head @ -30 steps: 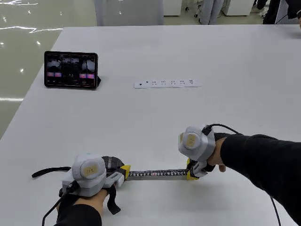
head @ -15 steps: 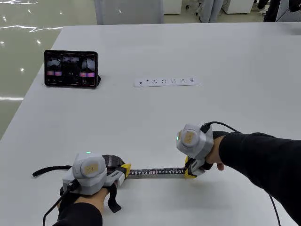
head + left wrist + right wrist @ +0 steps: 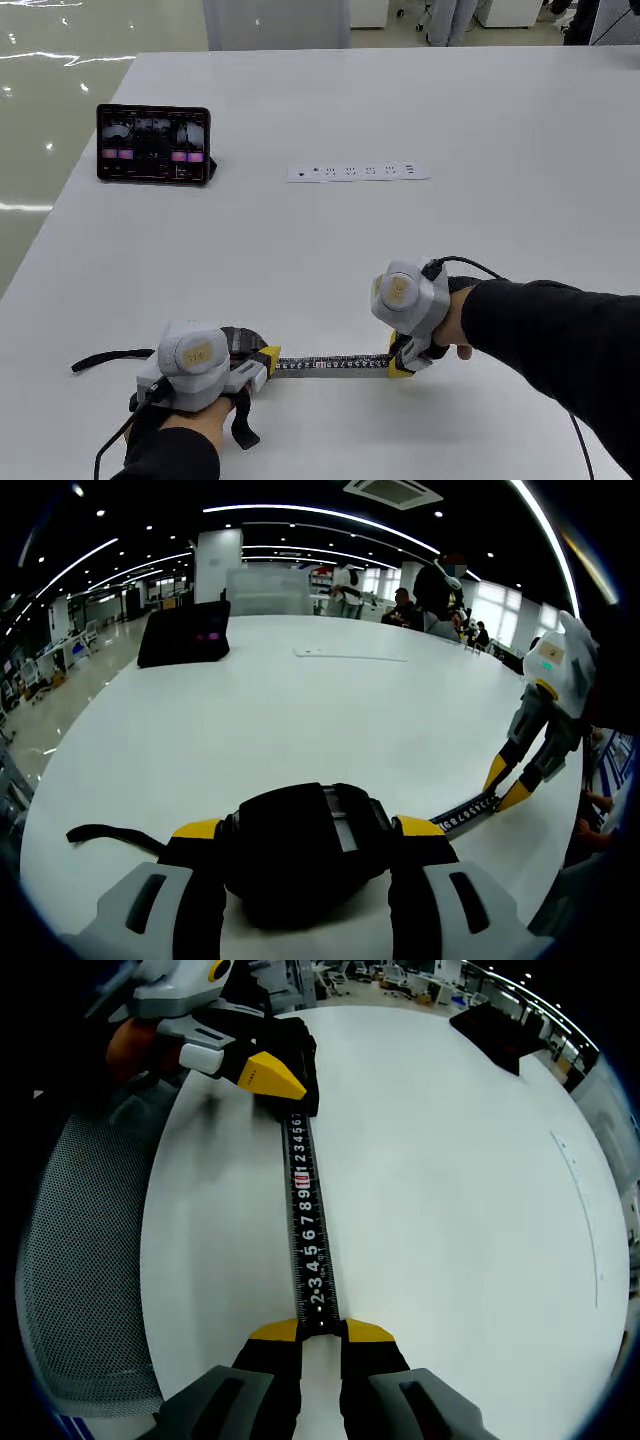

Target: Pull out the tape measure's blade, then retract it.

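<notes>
One left tool (image 3: 263, 361), one right tool (image 3: 399, 366), one tape measure (image 3: 330, 363), tablet (image 3: 153, 144), power strip (image 3: 358, 172).

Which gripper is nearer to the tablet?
Left. The left gripper, clamping the tape measure case, is on the side toward the tablet; the right gripper, holding the blade by its end, is farther right.

The tape measure (image 3: 243, 345) has a rounded black case, which sits low on the white table (image 3: 400, 250) near its front edge and is clamped between the yellow-tipped jaws of the left gripper (image 3: 262, 362). Its blade (image 3: 308, 1230) is partly drawn out – a black strip with white numerals and one red-backed mark, printed side up. It runs straight and flat just over the tabletop from the case's mouth to the right gripper (image 3: 322, 1330), whose jaws pinch its free end, while a black strap (image 3: 100, 360) lies flat on the table on the case's other side.
</notes>
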Demonstrator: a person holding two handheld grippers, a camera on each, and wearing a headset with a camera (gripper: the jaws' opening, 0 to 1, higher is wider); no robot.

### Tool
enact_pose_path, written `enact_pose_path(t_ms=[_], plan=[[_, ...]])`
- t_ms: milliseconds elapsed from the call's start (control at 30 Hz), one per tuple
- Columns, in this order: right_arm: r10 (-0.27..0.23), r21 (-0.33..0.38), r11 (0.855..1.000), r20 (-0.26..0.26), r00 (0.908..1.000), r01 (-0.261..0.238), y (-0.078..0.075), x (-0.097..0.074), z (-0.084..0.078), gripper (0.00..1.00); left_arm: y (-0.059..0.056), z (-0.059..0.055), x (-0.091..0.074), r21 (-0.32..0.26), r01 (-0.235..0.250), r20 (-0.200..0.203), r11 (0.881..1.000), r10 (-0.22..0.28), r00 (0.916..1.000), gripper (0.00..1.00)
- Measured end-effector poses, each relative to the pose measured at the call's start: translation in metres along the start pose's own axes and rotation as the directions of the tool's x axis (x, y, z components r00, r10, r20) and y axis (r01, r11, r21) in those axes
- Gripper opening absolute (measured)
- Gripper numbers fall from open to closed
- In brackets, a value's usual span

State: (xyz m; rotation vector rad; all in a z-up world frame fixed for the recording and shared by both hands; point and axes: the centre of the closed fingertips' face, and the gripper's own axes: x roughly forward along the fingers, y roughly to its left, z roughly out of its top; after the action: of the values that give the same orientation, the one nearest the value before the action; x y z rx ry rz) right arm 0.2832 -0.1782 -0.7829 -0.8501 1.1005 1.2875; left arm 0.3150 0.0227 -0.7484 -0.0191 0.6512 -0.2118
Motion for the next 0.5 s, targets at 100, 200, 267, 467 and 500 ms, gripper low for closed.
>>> enact_pose_path(t_ms=[100,200,267,467,500], plan=[[0.004,0.011,1.000,0.001,1.0000,-0.004,0.0007,-0.0009,0.0010,0.10,-0.0008,-0.0009,-0.0001,-0.004,0.003,-0.012,1.000,-0.003,0.9999,0.62],[0.016,0.032,0.999,0.016,0.9998,-0.016,0.0010,-0.0014,0.0038,0.10,-0.0008,-0.0009,0.0000,-0.007,0.008,-0.022,1.000,-0.008,0.9997,0.62],[0.015,0.032,0.999,0.025,0.9996,-0.016,0.0003,-0.0007,0.0053,0.10,-0.0006,-0.0011,-0.0001,-0.013,0.013,-0.022,1.000,-0.013,0.9997,0.62],[0.012,0.027,1.000,0.028,0.9995,-0.012,0.0021,-0.0001,0.0078,0.10,-0.0005,-0.0012,-0.0002,-0.017,0.020,-0.026,1.000,-0.021,0.9994,0.61],[0.011,0.026,1.000,0.029,0.9995,-0.012,0.0023,0.0000,0.0084,0.10,-0.0006,-0.0012,-0.0002,-0.017,0.021,-0.026,1.000,-0.021,0.9994,0.61]])
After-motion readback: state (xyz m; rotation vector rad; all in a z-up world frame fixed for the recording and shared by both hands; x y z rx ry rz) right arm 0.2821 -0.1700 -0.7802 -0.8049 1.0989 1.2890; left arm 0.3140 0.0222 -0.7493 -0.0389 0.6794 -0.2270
